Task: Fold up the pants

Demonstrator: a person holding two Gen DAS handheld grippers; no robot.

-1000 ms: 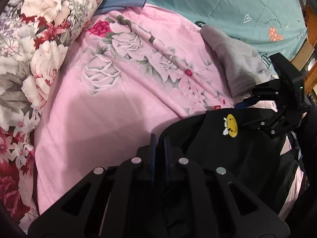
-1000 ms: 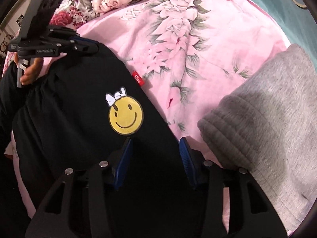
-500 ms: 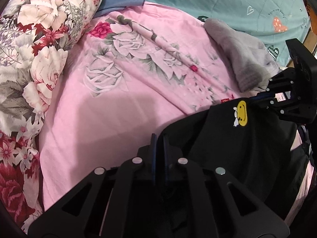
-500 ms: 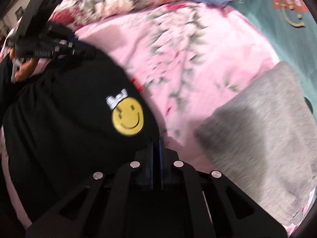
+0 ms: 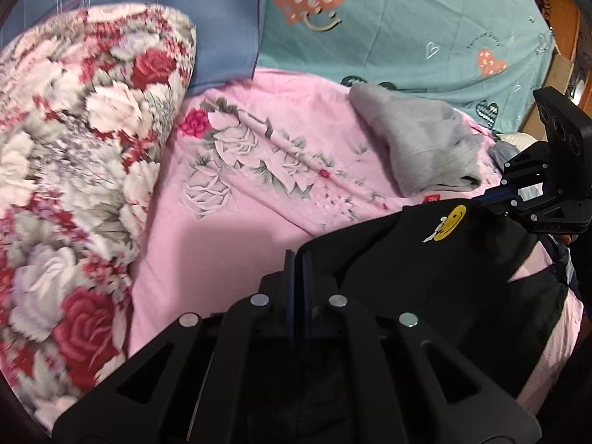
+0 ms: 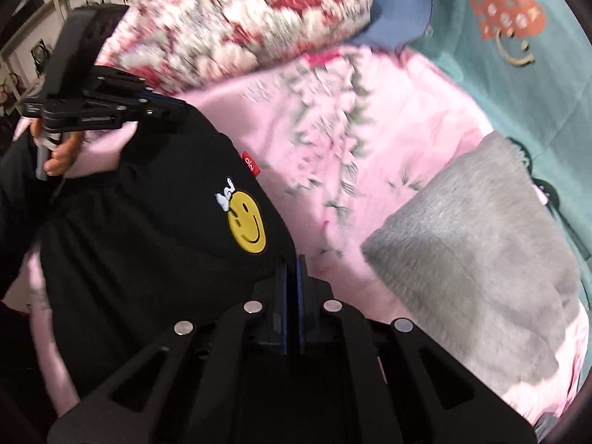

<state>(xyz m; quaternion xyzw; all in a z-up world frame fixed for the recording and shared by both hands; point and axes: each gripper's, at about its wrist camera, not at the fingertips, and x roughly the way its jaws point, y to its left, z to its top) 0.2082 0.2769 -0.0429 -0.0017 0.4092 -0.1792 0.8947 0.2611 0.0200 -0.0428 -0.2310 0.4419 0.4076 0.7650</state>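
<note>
Floral pillow (image 5: 85, 170) at far left; all places below taken from the smiley patch (image 5: 449, 218).

Left tongs (image 5: 296, 259): blades pressed together on a corner of the black pants (image 5: 425, 281), well left of the patch. The pinch also shows in the right wrist view, at (image 6: 174, 105).

Black pants: held off the pink floral bedsheet (image 5: 229, 229), stretched between the two pinches. The patch and a small red tag (image 6: 249, 164) face up. Rest of the garment sags below the patch toward the person; leg ends not in view.

Right tongs (image 6: 291, 259): blades pressed together on the pants edge just right of and below the patch. Seen from the left wrist view at (image 5: 492, 198).

Grey garment (image 6: 473, 259): lies on the sheet right of the patch, apart from the pants.

Key relation: the held edge runs left to right between the tongs, patch much nearer the right one. Long axis judged to hang back from that edge. Any carry forward onto the sheet needs both tongs level, or the edge skews. Fold stage: early, by my reading.
</note>
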